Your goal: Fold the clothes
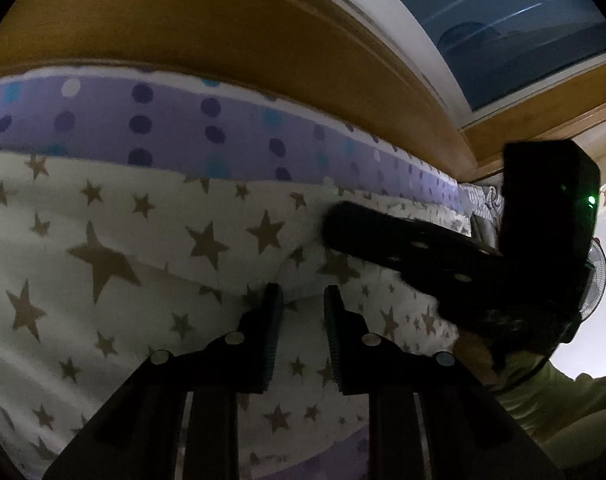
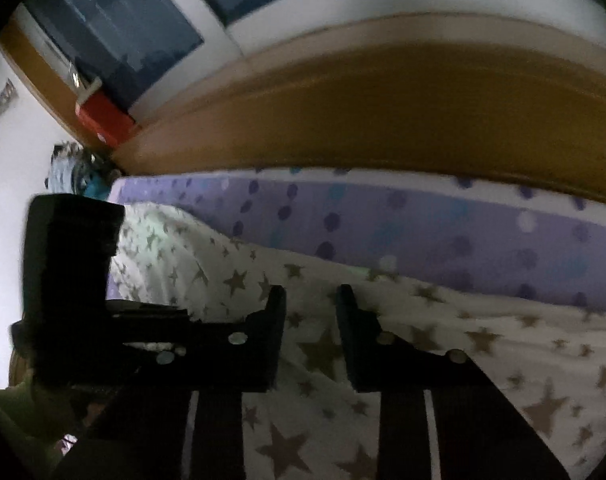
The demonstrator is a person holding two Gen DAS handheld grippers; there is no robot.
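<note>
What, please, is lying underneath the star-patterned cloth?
The star-patterned cloth lies on a purple dotted sheet, which shows beyond its far edge. Anything else beneath is covered.

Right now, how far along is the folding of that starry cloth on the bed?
Early, as far as I can tell. Done: the star-print cloth lies spread over the purple dotted sheet, with one soft fold line or crease but no neat stack in view. In hand: nothing is gripped; the left gripper and right gripper hover open just over the cloth. Left: grasping an edge and making the actual folds.
</note>
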